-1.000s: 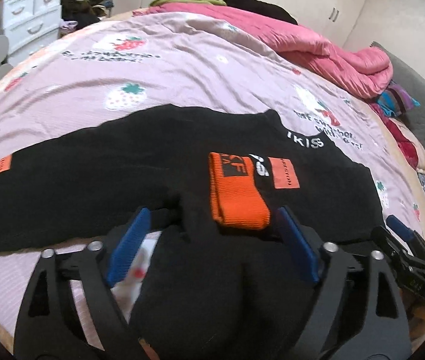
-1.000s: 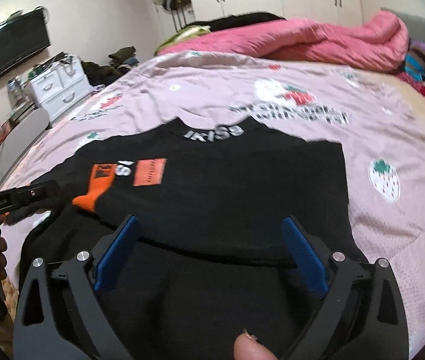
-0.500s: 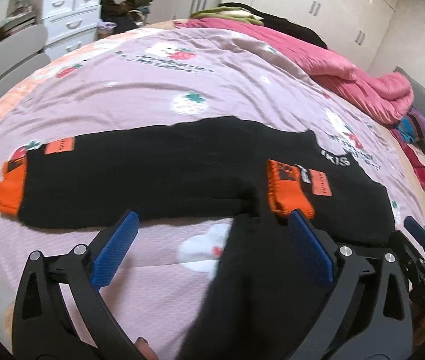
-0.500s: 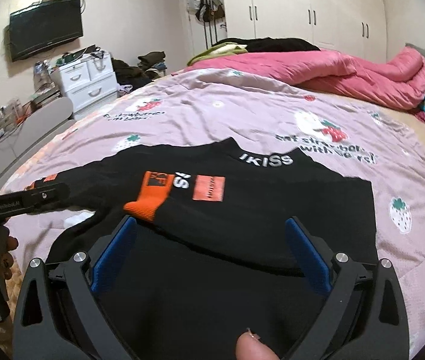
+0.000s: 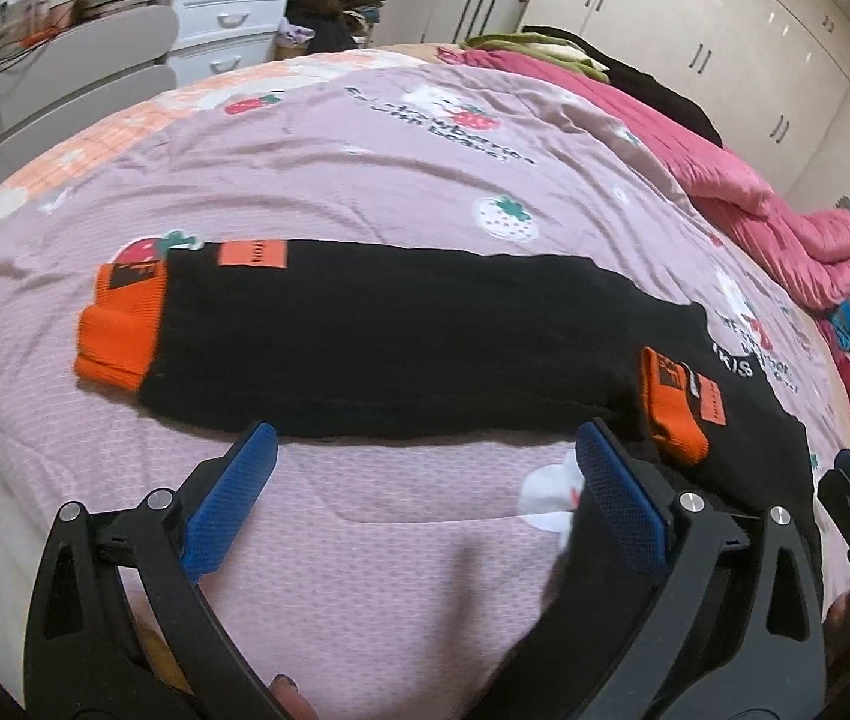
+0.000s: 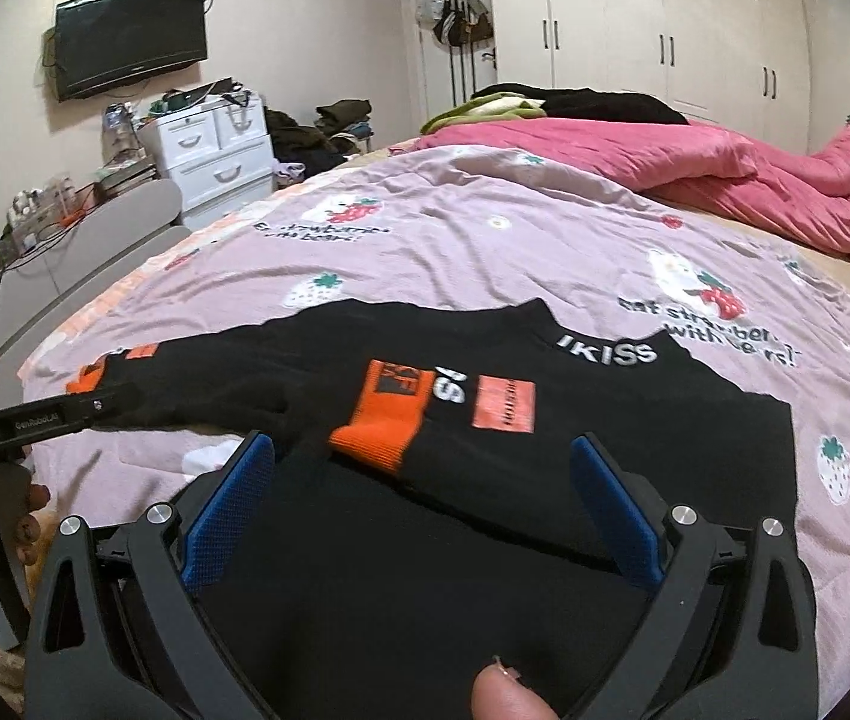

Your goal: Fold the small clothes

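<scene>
A black sweater (image 6: 574, 438) with orange cuffs lies flat on the pink strawberry bedspread (image 5: 365, 180). One sleeve is folded across the chest, its orange cuff (image 6: 383, 420) by the orange patch. The other sleeve (image 5: 395, 342) stretches out to the left, ending in an orange cuff (image 5: 122, 324). My left gripper (image 5: 425, 474) is open and empty, just in front of the outstretched sleeve's lower edge. My right gripper (image 6: 422, 480) is open and empty over the sweater's body. The left gripper also shows in the right wrist view (image 6: 59, 420).
A crumpled pink quilt (image 6: 694, 168) lies along the bed's far side. A white drawer unit (image 6: 215, 156) and a wall TV (image 6: 131, 39) stand beyond the bed's left edge. White wardrobes (image 6: 694, 30) line the back wall.
The left gripper has swung left, away from the folded cuff, and now faces the outstretched sleeve. The right gripper has pulled back and risen slightly. Both stay open.
</scene>
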Tool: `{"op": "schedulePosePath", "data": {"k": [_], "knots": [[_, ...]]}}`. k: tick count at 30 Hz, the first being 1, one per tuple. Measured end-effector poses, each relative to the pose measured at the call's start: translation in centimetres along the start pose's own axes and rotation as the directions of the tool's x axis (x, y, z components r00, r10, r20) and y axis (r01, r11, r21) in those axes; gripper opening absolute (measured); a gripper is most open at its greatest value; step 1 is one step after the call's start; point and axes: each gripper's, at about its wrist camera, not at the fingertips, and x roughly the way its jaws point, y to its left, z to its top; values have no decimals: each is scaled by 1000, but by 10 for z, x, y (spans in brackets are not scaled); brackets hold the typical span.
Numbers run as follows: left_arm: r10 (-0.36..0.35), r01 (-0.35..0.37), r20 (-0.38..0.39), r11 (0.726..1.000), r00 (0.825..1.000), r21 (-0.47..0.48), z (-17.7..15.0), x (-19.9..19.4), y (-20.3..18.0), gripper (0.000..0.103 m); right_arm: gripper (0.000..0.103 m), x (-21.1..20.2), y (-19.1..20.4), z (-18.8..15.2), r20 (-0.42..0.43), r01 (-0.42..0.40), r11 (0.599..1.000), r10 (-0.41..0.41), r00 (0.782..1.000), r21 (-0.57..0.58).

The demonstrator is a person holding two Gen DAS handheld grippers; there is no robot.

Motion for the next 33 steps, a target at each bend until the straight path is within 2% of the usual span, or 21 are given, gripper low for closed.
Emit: {"op": "schedulePosePath", "data": {"k": [6, 11, 18, 22, 25, 27, 29, 30, 31, 32, 33], "knots": [[34, -34, 9, 998, 999, -45, -1, -2, 23, 94, 98, 8, 22, 10, -5, -30, 999, 30, 1000, -37], [56, -55, 7, 991, 998, -118, -1, 0, 47, 94, 98, 18, 43, 13, -28, -56, 995, 54, 998, -79], [88, -85, 6, 975, 996, -207, -2, 10, 74, 94, 98, 32, 64, 5, -69, -94, 990, 88, 994, -103], [122, -111, 24, 960, 992, -257, -1, 17, 92, 94, 98, 37, 70, -1, -85, -97, 989, 87, 993, -115], [123, -103, 50, 950, 991, -294, 2, 23, 104, 93, 98, 40, 68, -3, -93, -93, 990, 83, 992, -109], [128, -100, 73, 947, 989, -305, 5, 25, 108, 81, 98, 41, 66, -3, -97, -87, 991, 77, 992, -103], [131, -97, 85, 942, 988, -323, 9, 28, 113, 54, 98, 42, 62, -4, -101, -79, 992, 69, 992, -96], [129, -92, 93, 939, 987, -330, 12, 29, 114, 48, 98, 42, 59, -4, -103, -75, 993, 66, 993, -92], [117, -76, 103, 938, 988, -337, 14, 29, 115, 29, 98, 42, 56, -5, -105, -71, 994, 61, 993, -87], [111, -67, 110, 937, 988, -344, 16, 29, 117, 16, 98, 42, 54, -5, -107, -65, 994, 56, 993, -83], [107, -59, 119, 934, 987, -352, 18, 27, 118, 12, 98, 42, 51, -6, -108, -60, 995, 51, 993, -80]]}}
